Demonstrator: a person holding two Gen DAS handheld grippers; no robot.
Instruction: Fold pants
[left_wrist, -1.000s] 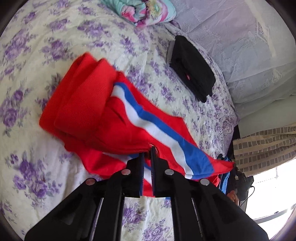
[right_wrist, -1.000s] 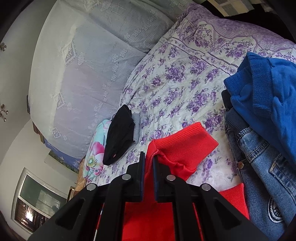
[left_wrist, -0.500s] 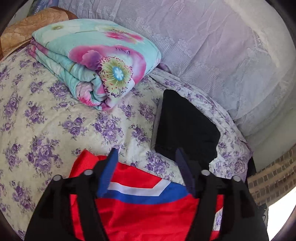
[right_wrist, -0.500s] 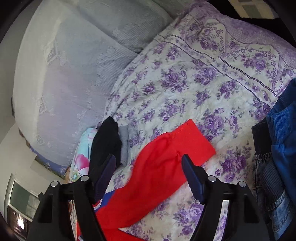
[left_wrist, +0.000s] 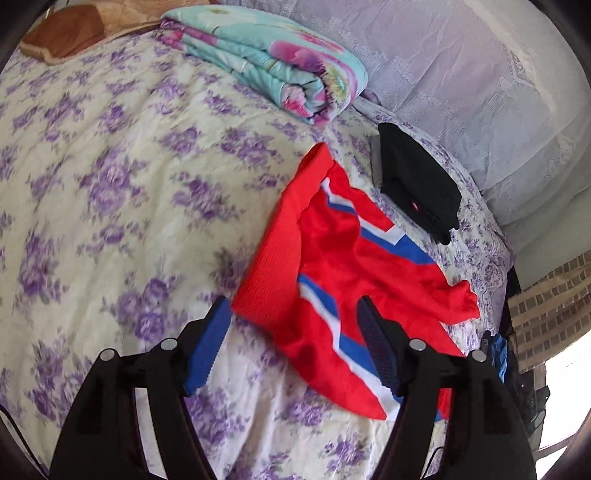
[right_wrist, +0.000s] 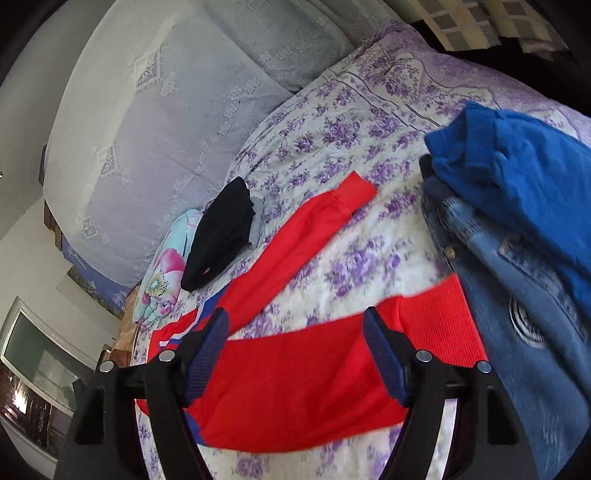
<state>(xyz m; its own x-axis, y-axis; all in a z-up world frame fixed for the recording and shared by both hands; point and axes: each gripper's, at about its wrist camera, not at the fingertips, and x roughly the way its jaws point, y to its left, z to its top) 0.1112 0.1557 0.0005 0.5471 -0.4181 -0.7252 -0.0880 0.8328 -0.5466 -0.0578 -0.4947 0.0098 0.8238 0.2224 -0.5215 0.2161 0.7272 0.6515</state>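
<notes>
On the floral bedspread (left_wrist: 110, 177), red pants (left_wrist: 332, 266) lie loose and rumpled, both tools spread wide and empty.
From the left: the left gripper (left_wrist: 291, 343) hovers over the ribbed waistband, jaws apart; a folded black garment (left_wrist: 417, 184) sits just beyond the pants; the right gripper (right_wrist: 295, 350) gapes above a red leg, with jeans (right_wrist: 517, 314) and a blue sweater (right_wrist: 517, 166) at far right.

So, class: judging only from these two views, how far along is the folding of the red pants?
Done: the red pants lie spread on the bed, one leg stretched toward the black folded clothes; no neat fold shows. In hand: nothing, as the left tool and right tool both hover open above the fabric. Left: smoothing the rumpled cloth, laying leg on leg, folding lengthwise.
</notes>
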